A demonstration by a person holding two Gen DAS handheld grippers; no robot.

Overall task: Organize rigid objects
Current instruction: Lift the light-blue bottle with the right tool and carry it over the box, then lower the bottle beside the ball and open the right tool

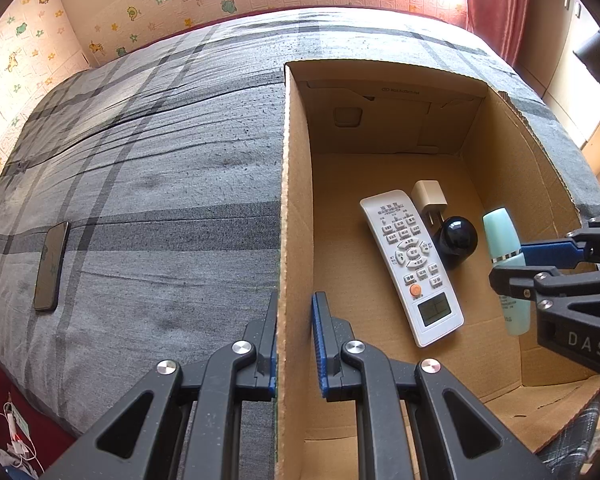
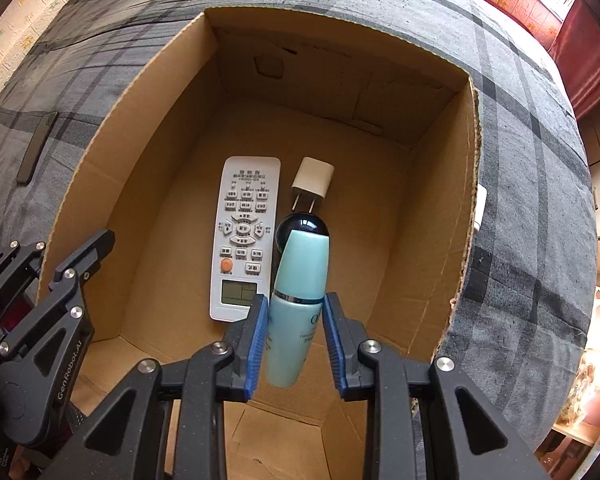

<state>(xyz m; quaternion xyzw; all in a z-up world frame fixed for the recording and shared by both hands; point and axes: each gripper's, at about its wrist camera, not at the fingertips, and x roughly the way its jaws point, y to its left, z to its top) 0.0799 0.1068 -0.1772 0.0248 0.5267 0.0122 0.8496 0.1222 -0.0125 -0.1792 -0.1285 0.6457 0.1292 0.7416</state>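
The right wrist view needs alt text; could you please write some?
The right claw holds a pale teal bottle above an open cardboard box on a grey plaid bed. Inside lie a white remote, charger plug and dark round object.

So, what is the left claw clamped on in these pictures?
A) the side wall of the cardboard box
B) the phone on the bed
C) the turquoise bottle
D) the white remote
A: the left claw is shut on the box wall, one finger on each side of it; the remote lies on the box floor, and the bottle is in the right claw.
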